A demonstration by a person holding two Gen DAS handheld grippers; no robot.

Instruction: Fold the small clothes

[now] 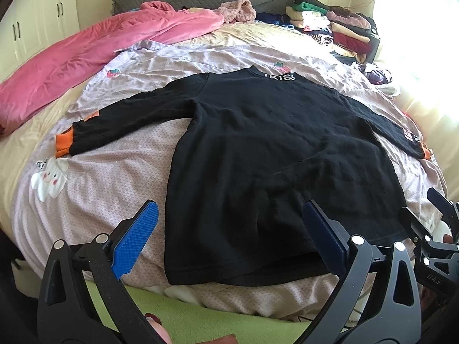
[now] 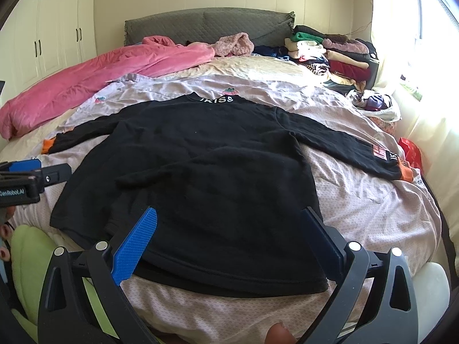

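Lying flat on the bed (image 1: pixel 120 189), hem nearest, collar toward 12 o'clock: black long-sleeved top (image 1: pixel 272 154), left tongs (image 1: pixel 229 229) and right tongs (image 2: pixel 229 232) both gaping open, gripping nothing, hovering over its hem.

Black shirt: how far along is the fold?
Done: black shirt lies flat on the bed, both sleeves spread out, collar at the far end. In hand: nothing; left gripper and right gripper are open near the hem. Left: every fold. A stack of clothes sits by the headboard.
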